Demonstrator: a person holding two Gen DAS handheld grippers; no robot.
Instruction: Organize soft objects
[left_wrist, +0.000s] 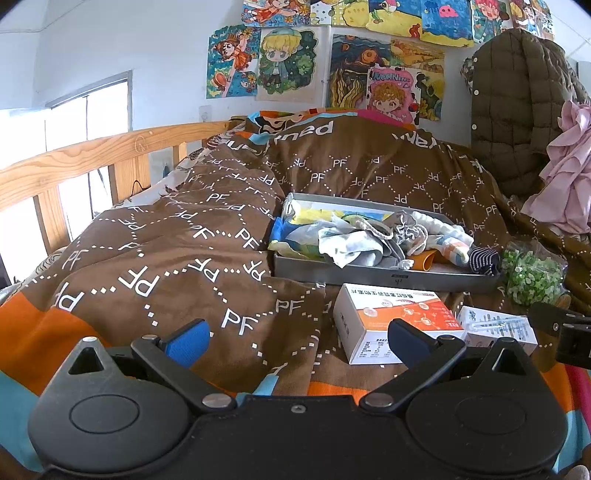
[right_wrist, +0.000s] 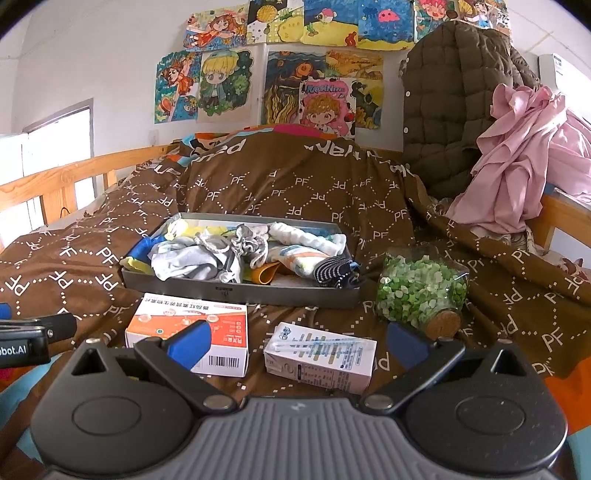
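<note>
Right wrist: grey tray (right_wrist: 236, 293) of socks lies crosswise; tongs (right_wrist: 301, 341) empty.

I see open brown quilt (left_wrist: 177, 258) left of the grey tray (right_wrist: 236, 291). Ahead, an orange-and-white box (right_wrist: 192, 332), a white carton (right_wrist: 321, 354) and a corked jar (right_wrist: 421, 291) block my approach.

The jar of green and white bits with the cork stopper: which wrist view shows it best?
The right wrist view: the jar lies whole on the brown quilt right of the grey tray, cork visible. The left wrist view catches it near the right edge, smaller, its cork hidden.
</note>
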